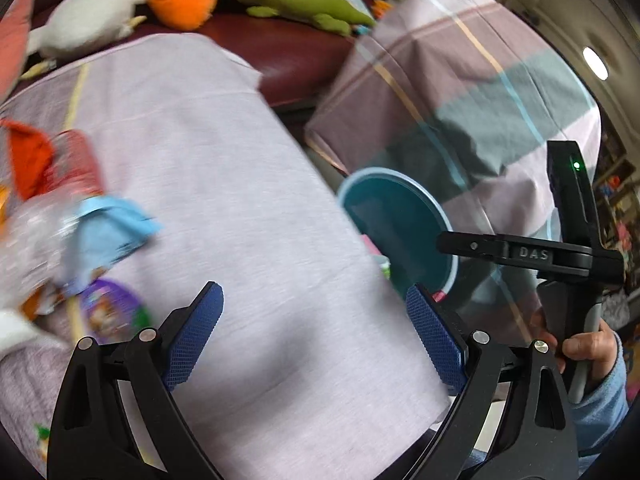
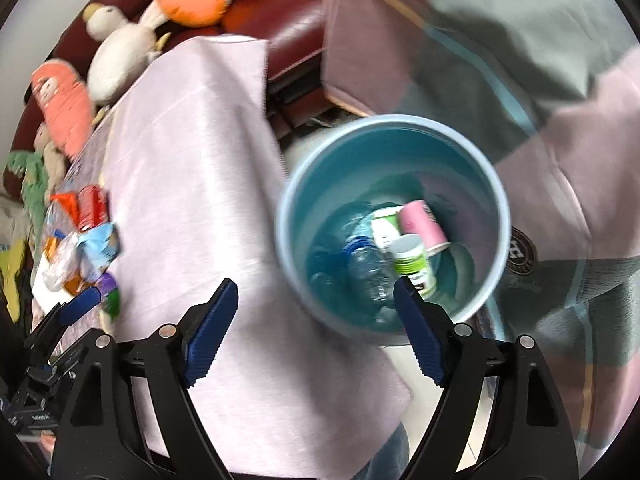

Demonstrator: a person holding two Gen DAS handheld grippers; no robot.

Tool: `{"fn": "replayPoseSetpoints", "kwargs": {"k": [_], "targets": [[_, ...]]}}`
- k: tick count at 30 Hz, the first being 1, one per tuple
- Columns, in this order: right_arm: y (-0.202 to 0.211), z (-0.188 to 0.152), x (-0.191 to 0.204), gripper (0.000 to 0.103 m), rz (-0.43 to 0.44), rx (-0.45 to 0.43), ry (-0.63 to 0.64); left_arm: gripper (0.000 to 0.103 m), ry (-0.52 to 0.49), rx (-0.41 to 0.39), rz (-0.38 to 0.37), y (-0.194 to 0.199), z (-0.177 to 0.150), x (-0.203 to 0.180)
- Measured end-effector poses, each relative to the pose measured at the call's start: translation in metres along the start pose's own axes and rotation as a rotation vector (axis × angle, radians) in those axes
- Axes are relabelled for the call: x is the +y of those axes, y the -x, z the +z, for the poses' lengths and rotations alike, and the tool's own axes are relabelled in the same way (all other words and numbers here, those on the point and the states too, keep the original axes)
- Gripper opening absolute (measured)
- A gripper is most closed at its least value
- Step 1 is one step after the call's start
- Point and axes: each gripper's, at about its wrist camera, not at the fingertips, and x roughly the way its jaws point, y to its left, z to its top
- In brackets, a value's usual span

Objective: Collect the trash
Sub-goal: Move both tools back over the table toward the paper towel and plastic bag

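The task is looking partly done. The round light-blue plastic bin (image 2: 394,224) on the floor beside the pink-cloth-covered worktop (image 2: 192,168) is already holding a pink paper cup (image 2: 424,226), a clear plastic bottle (image 2: 368,272) and a green-labelled white tub (image 2: 412,260). A heap of crumpled snack wrappers (image 1: 80,232) is lying at the worktop's far left, waiting. Both the left gripper (image 1: 316,336) and the right gripper (image 2: 316,324) are hanging with jaws spread and empty. Only the right wrist view is showing the bin's contents (the left one catches little beyond its rim).
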Motion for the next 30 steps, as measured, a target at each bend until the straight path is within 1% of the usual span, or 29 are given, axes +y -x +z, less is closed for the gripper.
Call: {"fn": "replayPoseSetpoints", "kwargs": {"k": [6, 11, 14, 20, 24, 30], "targets": [[0.003, -0.005, 0.056, 0.077, 0.009, 0.003, 0.090, 0.093, 0.110, -0.078, 0.059, 0.045, -0.016, 0.055], [0.004, -0.011, 0.097, 0.078, 0.011, 0.004, 0.159, 0.093, 0.210, -0.156, 0.143, 0.083, -0.028, 0.105], [0.002, -0.013, 0.119, 0.078, 0.014, 0.009, 0.191, 0.096, 0.283, -0.208, 0.192, 0.106, -0.036, 0.137], [-0.001, -0.011, 0.153, 0.078, 0.009, 0.016, 0.240, 0.097, 0.385, -0.268, 0.292, 0.127, -0.053, 0.179], [-0.002, -0.005, 0.184, 0.078, 0.011, 0.014, 0.288, 0.097, 0.442, -0.280, 0.302, 0.128, -0.066, 0.195], [-0.010, 0.005, 0.244, 0.078, 0.036, 0.007, 0.393, 0.097, 0.493, -0.274, 0.276, 0.122, -0.075, 0.209]]}}
